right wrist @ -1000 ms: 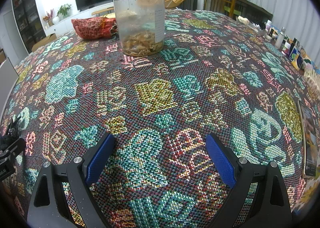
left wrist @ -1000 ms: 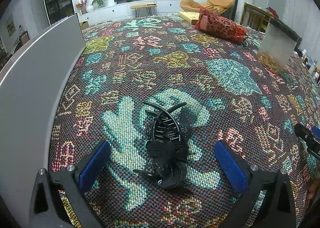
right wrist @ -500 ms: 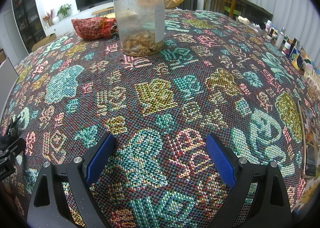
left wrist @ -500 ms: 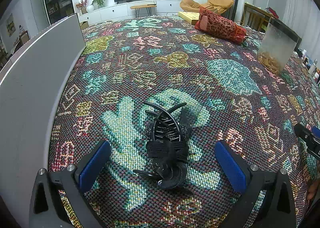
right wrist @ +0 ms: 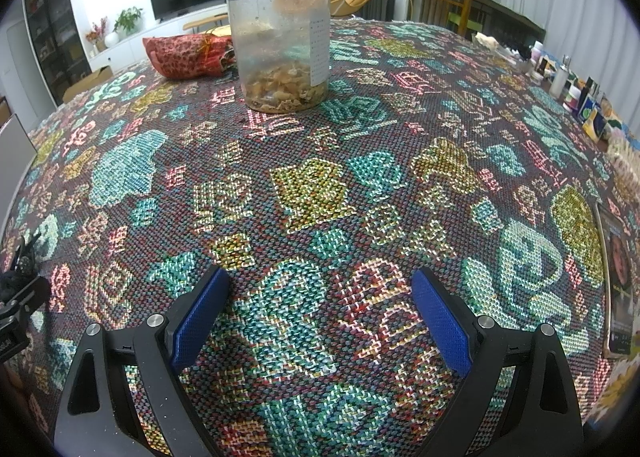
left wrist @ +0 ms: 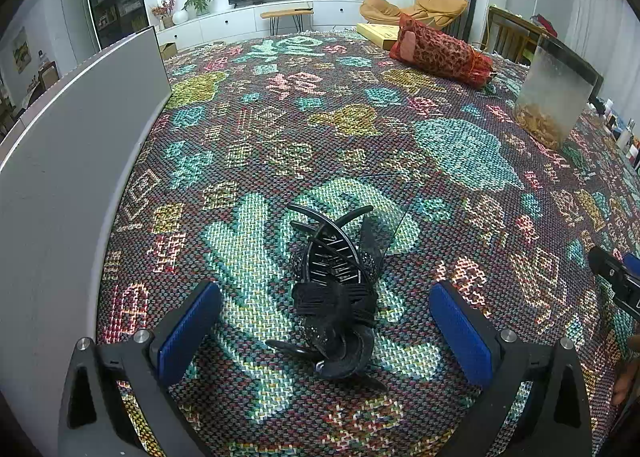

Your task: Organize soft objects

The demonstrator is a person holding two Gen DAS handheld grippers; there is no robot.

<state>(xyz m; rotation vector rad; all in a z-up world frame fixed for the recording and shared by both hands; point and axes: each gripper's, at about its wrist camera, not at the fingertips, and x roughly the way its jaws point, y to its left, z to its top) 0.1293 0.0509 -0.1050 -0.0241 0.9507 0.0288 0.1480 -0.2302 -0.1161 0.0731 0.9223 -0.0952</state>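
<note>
Black and tangled, the little heap of hair accessories (left wrist: 334, 293) sits on the woven patterned cloth (left wrist: 280, 125) covering the bench, right between the spread blue pads of the left gripper (left wrist: 325, 324). Looks like a claw clip on top with some soft dark scrunchie-type fabric bunched under it, though I can't tell exactly how many pieces are in there. The jaws on that side are wide open and not touching the heap, so I'd say this is the lining-up step before a grab. Next move probably means easing forward and down so the pads bracket the soft part, then closing gently, since the clip's prongs could snag or make the bundle roll. The right gripper (right wrist: 320, 317) is also wide open, holding nothing, hovering over bare cloth well away from the heap. What's handy about the right wrist view is that it shows the clear jar (right wrist: 282, 43) with the black lid dead ahead, tan bits in the bottom, and the red mesh bag (right wrist: 184, 57) just behind it. The left view only catches both off at the far right, but it's the one that actually shows the heap properly, plus a grey board (left wrist: 76, 129) along the left edge.
</note>
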